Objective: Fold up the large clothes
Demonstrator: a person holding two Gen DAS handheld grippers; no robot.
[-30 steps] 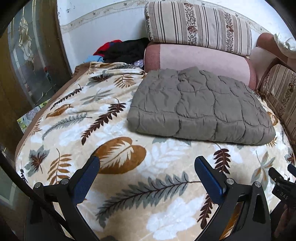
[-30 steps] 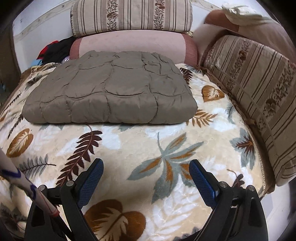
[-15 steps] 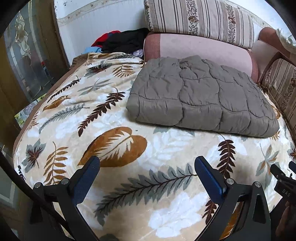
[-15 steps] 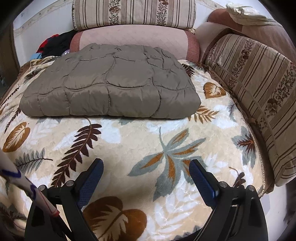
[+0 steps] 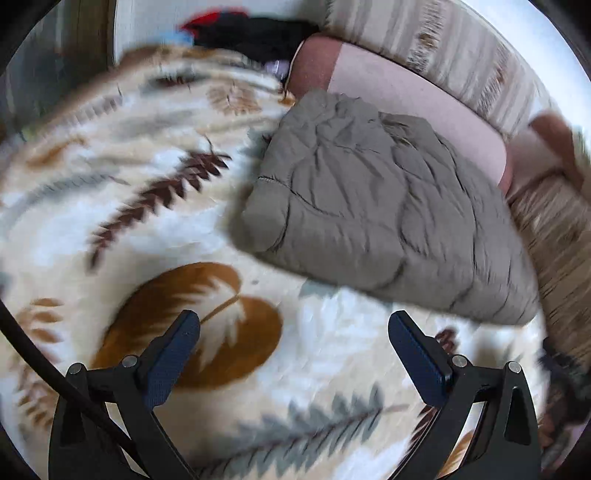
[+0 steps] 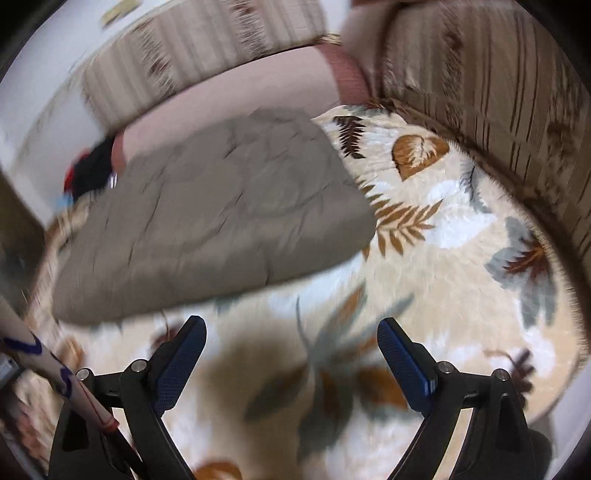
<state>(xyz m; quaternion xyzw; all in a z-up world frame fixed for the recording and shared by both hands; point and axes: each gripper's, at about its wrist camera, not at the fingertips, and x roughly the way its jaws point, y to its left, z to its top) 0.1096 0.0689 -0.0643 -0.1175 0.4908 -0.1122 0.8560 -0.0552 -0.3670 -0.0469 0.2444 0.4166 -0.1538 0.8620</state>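
Left wrist view is showing the left gripper [image 5: 293, 332] with its jaws spread wide and nothing sitting between them, just hanging over the leafy blanket [image 5: 155, 206]. Same story on the other side: the right gripper [image 6: 291, 338] is gaping too, holding nothing, hovering above the same blanket [image 6: 461, 229].

Moving out from there, the grey quilted jacket [image 5: 384, 206] is lying further back on the blanket, well apart from both sets of fingers. It's sitting as a thick, tidy rectangle with its far edge resting against the pink bolster [image 5: 406, 96], and a striped cushion [image 5: 424, 40] is stacked above that. In the right view the jacket [image 6: 221, 218] is looking like a neat slab too, with no sleeve or hood poking out that I can spot, though both views are blurring a lot, so small loose bits could be hiding.

My read: this piece is looking basically done. Folding seems finished and neither gripper is touching it. What's possibly left is the dark and red heap of clothes [image 5: 251, 31] piling up in the far corner, if that counts as part of the job. Can't tell what garments are in there.
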